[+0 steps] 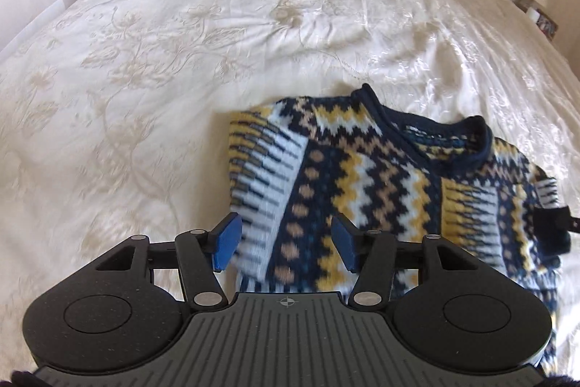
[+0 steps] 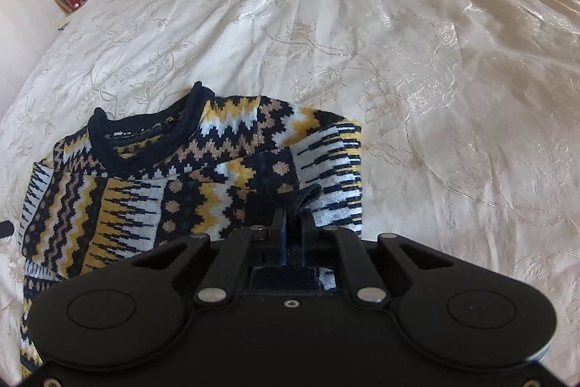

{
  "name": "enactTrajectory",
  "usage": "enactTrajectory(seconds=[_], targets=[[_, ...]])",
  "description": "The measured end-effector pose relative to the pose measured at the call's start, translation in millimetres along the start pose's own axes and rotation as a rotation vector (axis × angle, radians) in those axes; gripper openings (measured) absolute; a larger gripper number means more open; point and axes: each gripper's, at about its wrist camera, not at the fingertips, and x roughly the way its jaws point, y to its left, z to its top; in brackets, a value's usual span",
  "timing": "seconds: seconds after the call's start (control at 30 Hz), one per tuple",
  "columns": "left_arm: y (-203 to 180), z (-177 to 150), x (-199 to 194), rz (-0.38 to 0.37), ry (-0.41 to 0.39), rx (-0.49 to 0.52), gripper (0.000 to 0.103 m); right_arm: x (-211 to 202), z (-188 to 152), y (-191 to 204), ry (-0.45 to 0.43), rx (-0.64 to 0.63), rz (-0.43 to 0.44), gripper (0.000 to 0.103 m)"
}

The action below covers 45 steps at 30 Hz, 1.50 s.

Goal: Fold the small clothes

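My right gripper has its fingers pinched nearly together on a dark cuff of the sweater, at the sleeve folded across its front. My left gripper hangs just above the sweater's other side, blue fingers spread wide and holding nothing. The patterned navy, yellow and white sweater lies on the cream bed, neckline pointing away from me.

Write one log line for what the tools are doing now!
left tool: open over sweater | right tool: shut on sleeve cuff | bed
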Motion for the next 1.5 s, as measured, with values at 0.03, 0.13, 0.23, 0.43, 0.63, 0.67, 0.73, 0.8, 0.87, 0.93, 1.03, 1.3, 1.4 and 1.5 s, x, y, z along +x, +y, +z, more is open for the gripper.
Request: enactTrajectory(seconds=[0.03,0.13,0.23,0.43,0.63,0.67,0.73,0.8,0.87,0.93,1.03,1.3,1.4,1.5], targets=[[-1.8,3.8,7.7,0.006,0.001,0.007,0.053,1.2,-0.9,1.4,0.002,-0.008,-0.002,0.016],[-1.8,7.7,31.3,0.053,0.033,0.022,0.053,5.3,-4.2,2.5,0.018,-0.034,-0.020,0.021],[11.1,3.2,52.0,0.123,0.097,0.026,0.054,11.3,-8.2,-4.0,0.038,-0.034,-0.044,0.024],[39.0,-11.0,60.0,0.097,0.104,-0.063,0.078,18.4,-16.2,-19.6,0.058,-0.006,-0.099,0.048],[44.5,-15.7,53.3,0.055,0.099,-0.056,0.080,14.1,-17.8,-32.6,0.052,0.061,-0.103,0.062],[44.3,-14.5,52.4,0.046,0.106,-0.052,0.081,12.1,-18.6,-33.1,0.051,0.064,-0.102,0.064],[42.2,-17.3,45.8,0.040,0.107,-0.047,0.082,6.0,-21.7,-32.7,0.047,0.072,-0.087,0.074],[37.7,-22.4,37.3,0.039,0.113,-0.038,0.082,-2.0,-27.6,-30.3,0.044,0.073,-0.061,0.081],[34.1,-29.0,28.1,0.042,0.136,-0.037,0.083,-8.6,-34.7,-26.2,0.050,0.071,-0.044,0.084],[29.8,-37.1,17.8,0.050,0.151,-0.036,0.083,-15.4,-43.8,-20.7,0.062,0.069,-0.028,0.093],[22.1,-49.3,4.2,0.067,0.172,-0.022,0.084,-26.3,-59.3,-10.9,0.077,0.064,-0.009,0.096],[8.0,-85.0,-29.1,0.072,0.225,0.017,0.095,-54.0,-101.9,20.0,0.136,0.025,0.033,0.102],[6.3,-100.0,-38.0,0.062,0.247,0.021,0.095,-61.6,-116.5,27.3,0.147,0.021,0.045,0.102],[7.6,-113.6,-45.5,0.044,0.258,-0.005,0.095,-68.0,-129.7,32.5,0.158,0.013,0.052,0.102]])
